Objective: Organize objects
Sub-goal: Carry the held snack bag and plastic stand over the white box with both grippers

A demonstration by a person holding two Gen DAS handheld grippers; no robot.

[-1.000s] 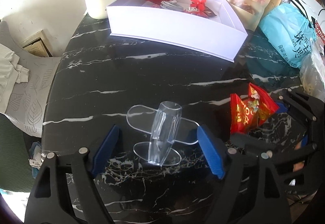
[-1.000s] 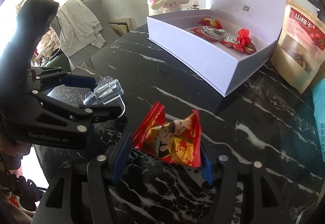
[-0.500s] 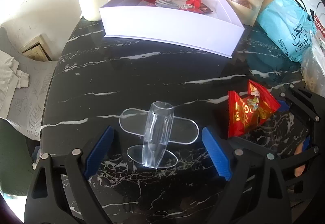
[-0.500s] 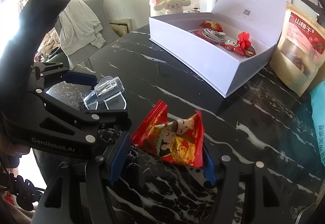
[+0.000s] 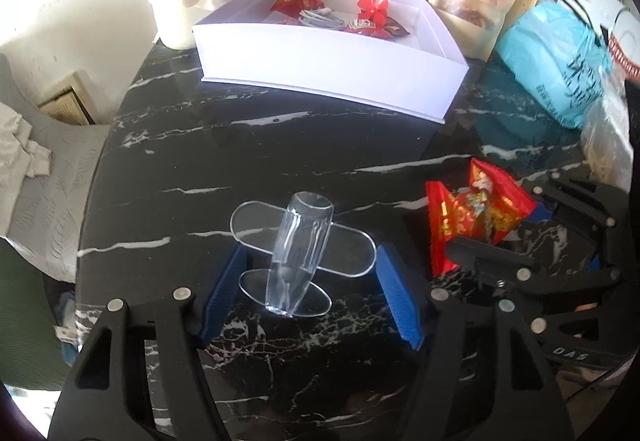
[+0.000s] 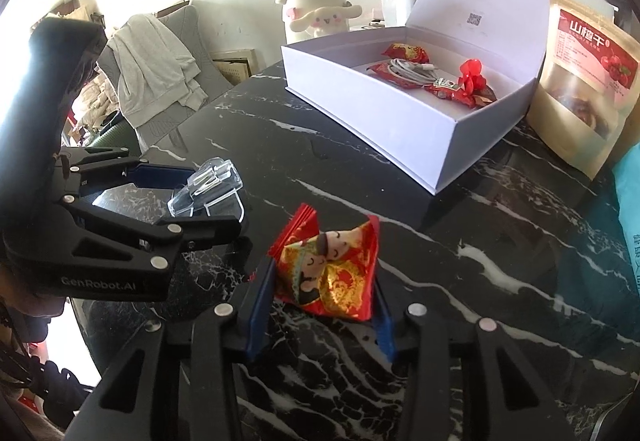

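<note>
In the left wrist view, the left gripper [image 5: 310, 291] was seen spread wide around the clear acrylic stand [image 5: 300, 255], its blue pads [image 5: 224, 291] apparently not yet pressing, presumably positioned for a pickup near the counter [image 5: 280, 145] front edge.

In the right wrist view, the right gripper [image 6: 320, 299] was closed on the red snack packet [image 6: 330, 273], probably destined for the open white box [image 6: 400, 121] toward the far edge.

A cream cartoon-dog water jug [image 6: 313, 1] stands behind the table; a pale garment [image 6: 154, 65] drapes a grey chair [image 6: 182, 19].
</note>
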